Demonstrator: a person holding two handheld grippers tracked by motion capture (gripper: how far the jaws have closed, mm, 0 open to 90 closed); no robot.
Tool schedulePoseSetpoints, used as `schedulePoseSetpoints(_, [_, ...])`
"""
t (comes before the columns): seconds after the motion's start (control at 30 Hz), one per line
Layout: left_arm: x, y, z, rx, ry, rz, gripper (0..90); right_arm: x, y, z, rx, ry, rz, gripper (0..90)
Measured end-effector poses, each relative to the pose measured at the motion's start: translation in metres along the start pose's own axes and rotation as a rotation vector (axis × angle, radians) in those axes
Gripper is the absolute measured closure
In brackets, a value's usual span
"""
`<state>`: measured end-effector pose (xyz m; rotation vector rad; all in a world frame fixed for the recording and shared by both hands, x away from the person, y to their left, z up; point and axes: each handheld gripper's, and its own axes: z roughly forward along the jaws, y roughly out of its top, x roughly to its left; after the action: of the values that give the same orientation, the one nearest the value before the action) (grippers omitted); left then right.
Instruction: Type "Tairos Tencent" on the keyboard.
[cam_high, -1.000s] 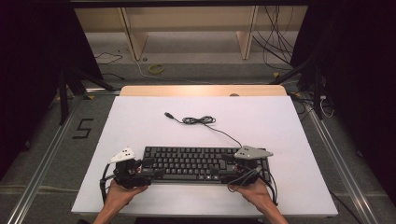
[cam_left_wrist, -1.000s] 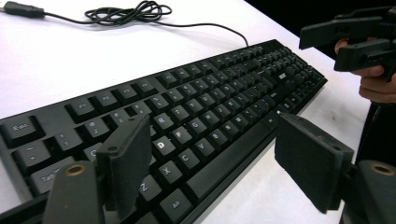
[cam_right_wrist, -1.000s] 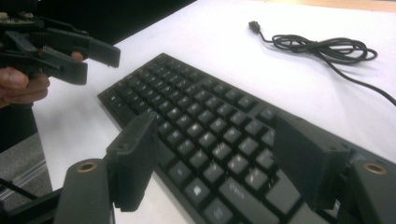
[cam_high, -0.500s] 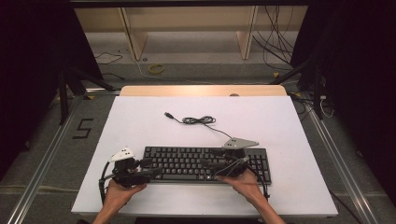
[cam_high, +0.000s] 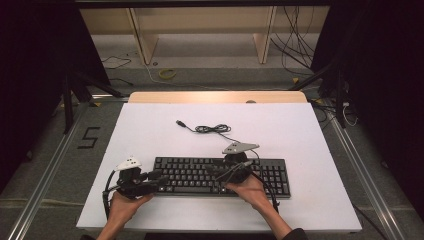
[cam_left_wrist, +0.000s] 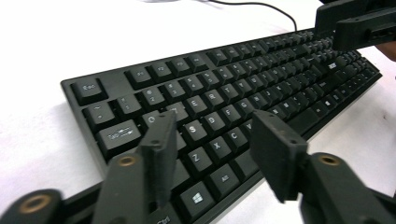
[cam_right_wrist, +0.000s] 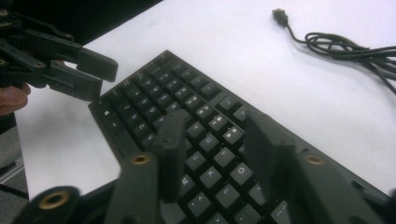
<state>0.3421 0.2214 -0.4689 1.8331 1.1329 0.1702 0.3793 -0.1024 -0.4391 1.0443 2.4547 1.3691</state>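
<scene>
The right tool (cam_high: 220, 172) has slid left along the keyboard (cam_high: 190, 175). A moment ago it sat at the right end of the keyboard; now it hangs over the middle keys. The left tool (cam_high: 159, 180) has stayed at the left end, low over the keys there. So the work looks like it is about the keys, maybe pressing them, and not about lifting the keyboard yet.

Both tools are open, with a wide gap between the jaws, and they hold nothing. In the right gripper view the jaws stand over the keys, and I cannot tell if they touch them.

The keyboard lies flat at about 6 o'clock on the white table (cam_high: 150, 130), close to the near edge, so there is little room to pull back. Its cable (cam_high: 212, 129) lies in a loose coil toward 12 o'clock, with the plug (cam_high: 179, 122) at its end. Past that, the table is bare out to the far edge, with lots of room.
</scene>
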Motion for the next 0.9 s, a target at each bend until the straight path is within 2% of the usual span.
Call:
schedulePoseSetpoints(0.03, [0.0,0.0,0.0,0.0,0.0,0.0,56.2,0.0,0.0,0.0,0.0,0.0,0.0,63.4])
schedulePoseSetpoints(0.07, [0.0,0.0,0.0,0.003,0.007,0.003,59.2,0.001,0.002,0.004,0.007,-0.001,0.002,69.0])
schedulePoseSetpoints(0.1, [0.001,0.0,0.0,0.02,0.026,0.016,61.0,0.001,0.003,0.006,0.01,0.004,0.001,70.9])
schedulePoseSetpoints(0.23, [0.002,-0.001,0.001,0.053,0.037,0.019,70.3,0.003,0.005,0.017,0.033,0.009,-0.002,78.6])
schedulePoseSetpoints(0.5, [0.005,-0.002,0.002,0.103,0.066,0.033,83.0,0.009,0.009,0.037,0.064,0.024,-0.008,88.2])
schedulePoseSetpoints(0.67, [0.006,-0.002,0.002,0.114,0.078,0.027,87.1,0.011,0.012,0.049,0.086,0.03,-0.004,90.0])
schedulePoseSetpoints(0.73, [0.007,-0.002,0.002,0.127,0.083,0.037,88.7,0.012,0.011,0.054,0.099,0.032,-0.004,90.0])
schedulePoseSetpoints(0.9, [0.008,-0.003,0.004,0.14,0.093,0.041,89.0,0.014,0.012,0.063,0.116,0.035,-0.015,90.0])
